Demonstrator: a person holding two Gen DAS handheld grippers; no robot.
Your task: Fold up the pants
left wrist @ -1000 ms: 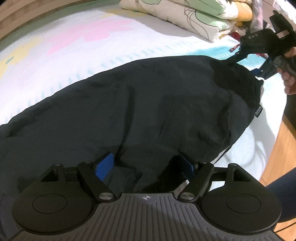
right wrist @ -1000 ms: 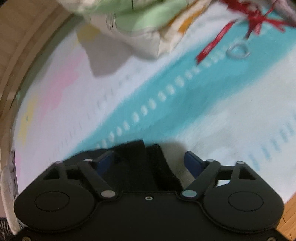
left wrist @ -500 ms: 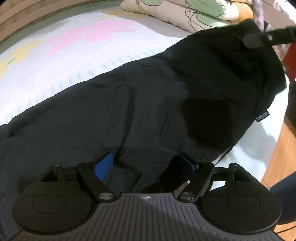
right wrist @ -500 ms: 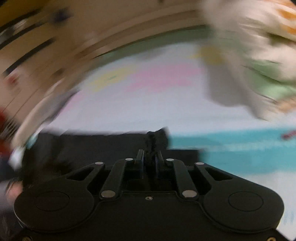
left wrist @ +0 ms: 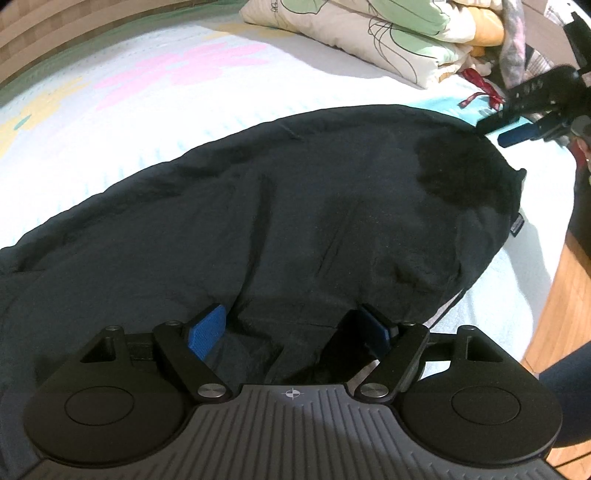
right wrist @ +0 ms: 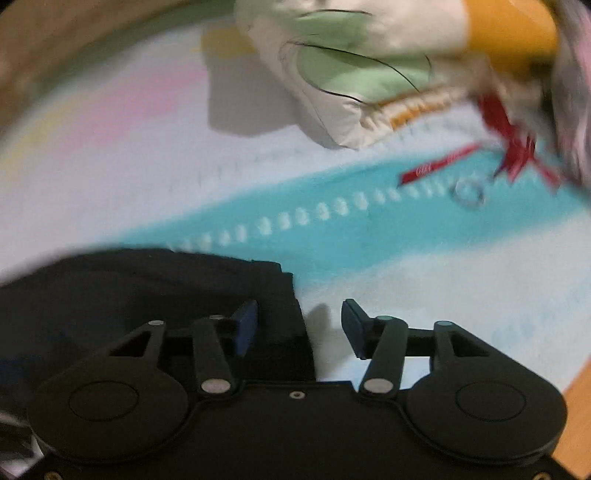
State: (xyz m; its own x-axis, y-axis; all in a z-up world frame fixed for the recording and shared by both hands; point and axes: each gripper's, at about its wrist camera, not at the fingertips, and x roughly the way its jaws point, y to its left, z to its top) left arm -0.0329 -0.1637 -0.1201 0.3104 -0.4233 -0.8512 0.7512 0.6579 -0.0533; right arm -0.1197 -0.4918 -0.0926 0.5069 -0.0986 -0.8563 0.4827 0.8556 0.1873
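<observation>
- Pants [left wrist: 295,206], black, lie spread across the bed's patterned sheet [left wrist: 147,92], with a small label at the edge nearest the bed's side and a drawstring trailing off the hem there.
- Left gripper [left wrist: 291,328] sits low over the near part of the fabric, its blue pads spread wide with cloth bunched between them; the pads do not appear to press on it.
- Right gripper [right wrist: 299,325] is at the far corner of the pants, its jaws opening; the corner lies partly between them, against the left pad, but is not pinched.
- The step looks like a release after laying that corner flat, so the garment is smoothed but not yet folded over.
- Next calls for both tools to pinch one edge firmly and carry it across evenly.
- Folded quilt [left wrist: 369,33] and a red ribbon [right wrist: 439,168] lie beyond, apart from the pants.
</observation>
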